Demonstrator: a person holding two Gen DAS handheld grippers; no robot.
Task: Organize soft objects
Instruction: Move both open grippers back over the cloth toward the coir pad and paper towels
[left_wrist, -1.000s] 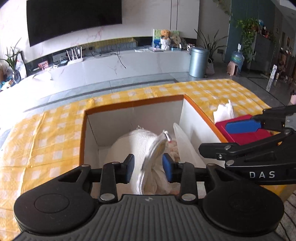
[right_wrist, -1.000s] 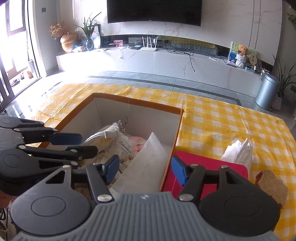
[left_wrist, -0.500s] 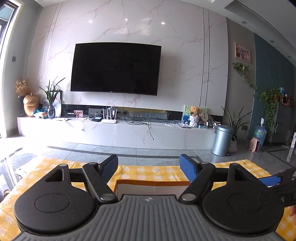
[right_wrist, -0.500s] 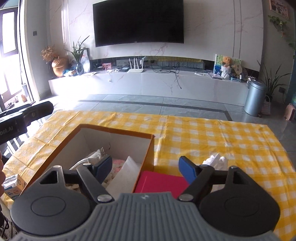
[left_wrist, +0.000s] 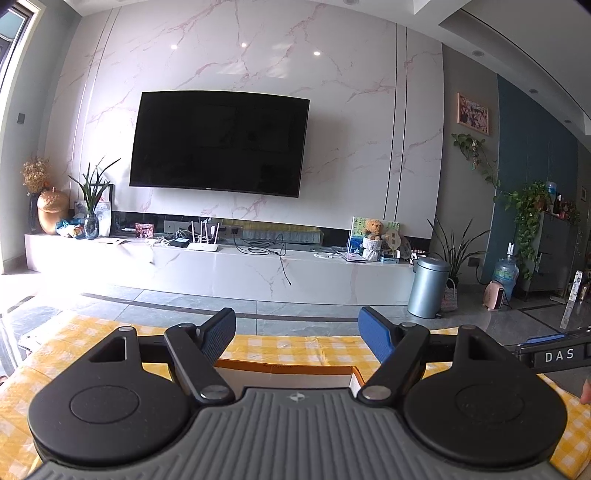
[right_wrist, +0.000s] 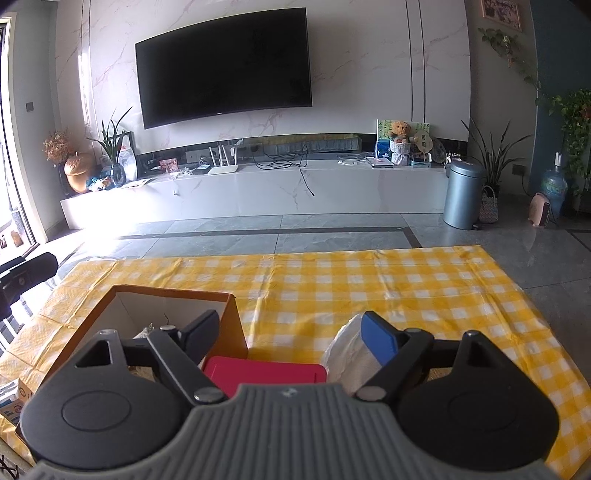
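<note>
On the yellow-checked counter, the cardboard box at lower left already holds some soft things. A white bundle lies outside beside the red case, long axis tilted up-left, so the sorting looks unfinished. Right claw is opening, empty; left claw released, empty
</note>
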